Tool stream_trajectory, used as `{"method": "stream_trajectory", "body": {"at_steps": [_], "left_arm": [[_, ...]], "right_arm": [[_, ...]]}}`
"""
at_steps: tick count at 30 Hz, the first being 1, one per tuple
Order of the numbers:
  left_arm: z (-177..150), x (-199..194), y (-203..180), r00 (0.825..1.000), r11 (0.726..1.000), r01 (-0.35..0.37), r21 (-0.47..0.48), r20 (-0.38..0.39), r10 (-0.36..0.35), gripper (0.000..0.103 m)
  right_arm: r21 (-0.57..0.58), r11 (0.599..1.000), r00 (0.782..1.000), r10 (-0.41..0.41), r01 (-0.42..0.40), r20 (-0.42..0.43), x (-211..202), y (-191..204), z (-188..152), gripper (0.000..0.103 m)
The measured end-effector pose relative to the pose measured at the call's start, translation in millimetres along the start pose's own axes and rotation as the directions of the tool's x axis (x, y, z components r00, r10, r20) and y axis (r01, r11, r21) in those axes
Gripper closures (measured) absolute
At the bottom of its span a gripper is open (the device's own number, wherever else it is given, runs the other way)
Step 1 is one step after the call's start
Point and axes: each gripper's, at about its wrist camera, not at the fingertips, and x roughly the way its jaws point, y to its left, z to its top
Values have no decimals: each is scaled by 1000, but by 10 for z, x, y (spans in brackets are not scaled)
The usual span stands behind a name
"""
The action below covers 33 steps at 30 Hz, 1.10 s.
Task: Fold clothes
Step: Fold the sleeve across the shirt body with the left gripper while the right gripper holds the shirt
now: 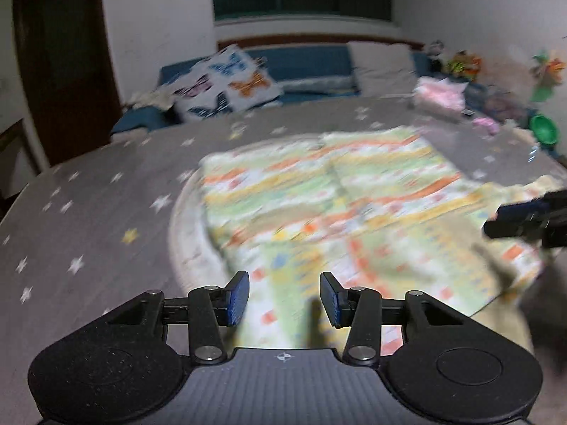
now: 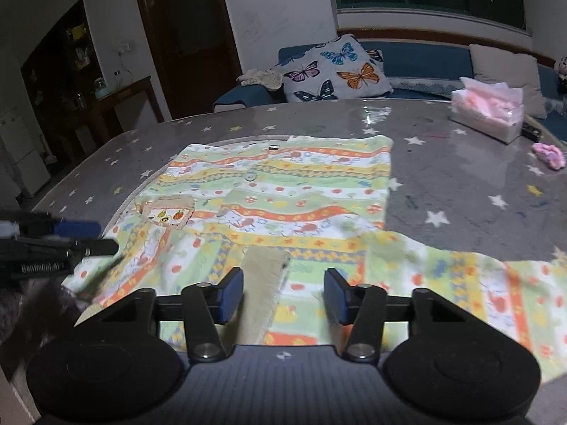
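I see 1 patterned garment (image 2: 283, 205) spread flat on the table (image 2: 460, 177), grey cover with stars. It lies toward the near edge, roughly mid-width, with 1 part running off along the near edge to the right in the right wrist view. Stripes of green, orange, yellow and white. A small beige pocket patch (image 2: 166, 210) sits on its left part. A beige cuff or hem strip (image 2: 264, 283) lies on the fabric near the near edge.

Left gripper (image 1: 284, 299): jaws partly apart, blue pads (image 1: 237, 297) clear, nothing pinched. It hovers over the garment's near part. Left wrist view is motion-blurred, so I cannot tell whether the tips touch the cloth.

Right gripper (image 2: 284, 295): jaws also partly apart, nothing clamped. The beige strip shows in the gap between the pads (image 2: 232, 294), not pressed by either.

Each gripper shows in the other's view: the right one at the right edge of the left view, the left one at the left edge of the right view, both low over the garment's near side.

Far right corner of the table: a tissue pack (image 2: 487, 113) with pink contents, and a small pink item (image 2: 549, 154) near the right edge. Beyond the far edge, a blue sofa (image 2: 418, 60) with a butterfly cushion (image 2: 333, 71).
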Motion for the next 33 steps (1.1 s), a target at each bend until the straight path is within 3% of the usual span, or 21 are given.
{"method": "stream_trajectory", "body": {"at_steps": [4, 7, 9, 15, 18, 28, 33], "left_arm": [[-112, 8, 87, 1000, 1000, -30, -2, -7, 30, 57], [-156, -4, 122, 999, 999, -44, -8, -3, 44, 56], [-165, 7, 155, 999, 999, -50, -20, -2, 50, 55], [-165, 8, 185, 998, 998, -63, -23, 1, 63, 55], [-116, -18, 202, 998, 997, -68, -29, 2, 68, 56], [124, 90, 79, 997, 998, -63, -3, 40, 63, 55], [94, 214, -21, 998, 998, -59, 28, 9, 59, 49]], "right_arm": [[-2, 1000, 999, 1, -1, -35, 194, 33, 30, 72], [-10, 1000, 999, -2, 2, -43, 241, 69, 27, 95], [-30, 999, 999, -22, 22, -26, 206, 116, 59, 96], [-61, 996, 998, -60, 60, 13, 168, 176, 114, 96], [-62, 995, 996, -83, 82, -25, 284, 126, 69, 93], [-120, 992, 999, -36, 38, 16, -9, 223, -1, 87], [-125, 992, 999, -36, 33, -26, -10, 192, -171, 74]]}}
